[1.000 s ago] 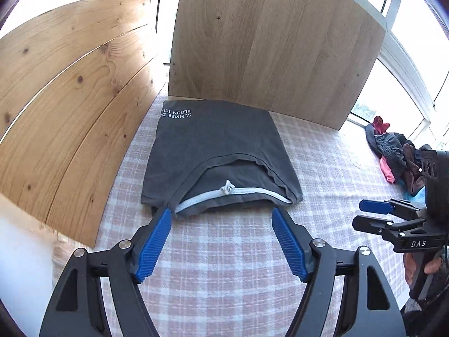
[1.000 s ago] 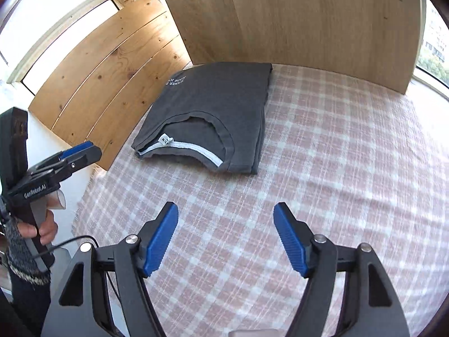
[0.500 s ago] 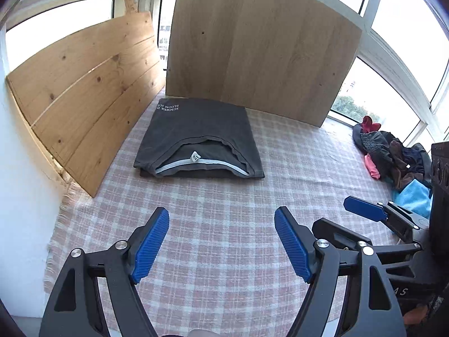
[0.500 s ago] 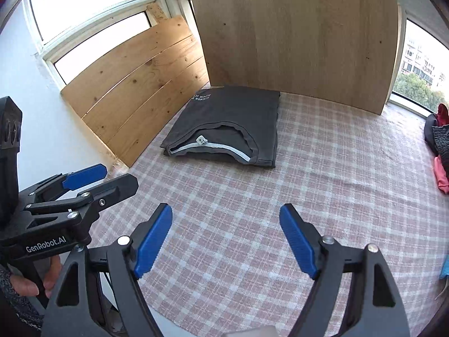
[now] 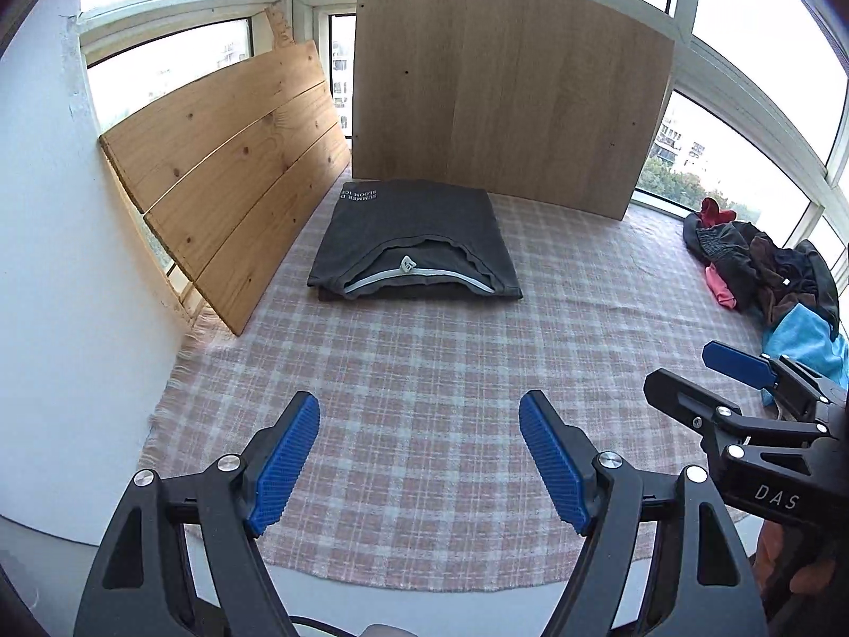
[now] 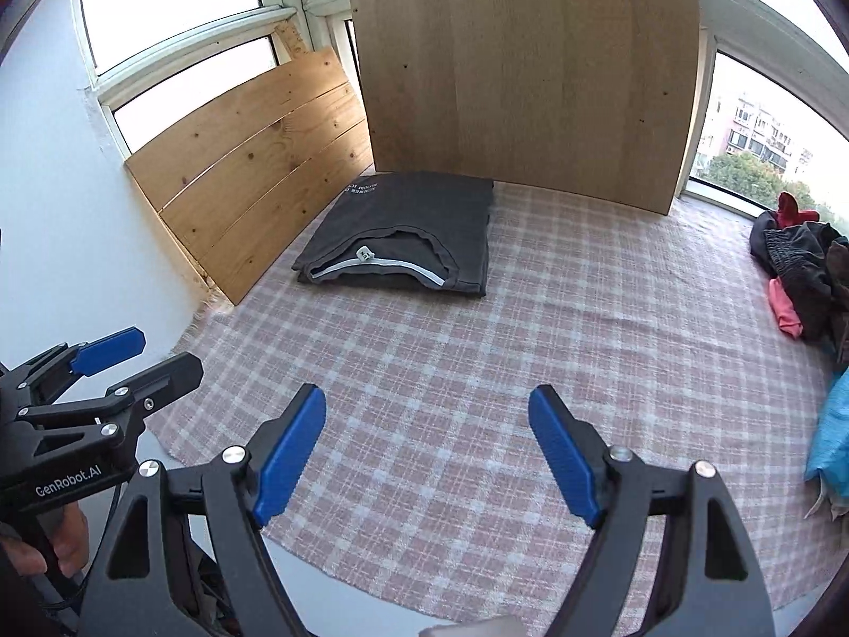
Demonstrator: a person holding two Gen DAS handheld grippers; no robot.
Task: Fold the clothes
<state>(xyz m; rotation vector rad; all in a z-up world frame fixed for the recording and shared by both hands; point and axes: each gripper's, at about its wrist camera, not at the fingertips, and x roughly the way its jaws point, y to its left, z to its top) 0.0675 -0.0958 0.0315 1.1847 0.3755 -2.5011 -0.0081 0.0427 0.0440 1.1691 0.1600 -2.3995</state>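
Folded shirt (image 5: 414, 236); only right view shows fingers (image 6: 69, 544).

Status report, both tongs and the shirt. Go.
Left tongs open, empty. Right tongs open, empty. Dark shirt folded on checked cloth. Unfolded pile far right.

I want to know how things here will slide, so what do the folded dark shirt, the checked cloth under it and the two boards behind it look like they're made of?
Folded dark shirt: soft matte knit, probably cotton jersey; limp edges, ribbed collar.
Checked cloth: coarse woven fabric, matte; visible weave, frayed fringe at its left edge.
Slatted board: bare knotty wood, likely pine.
Large panel: smooth, even grain, possibly veneer or laminate.
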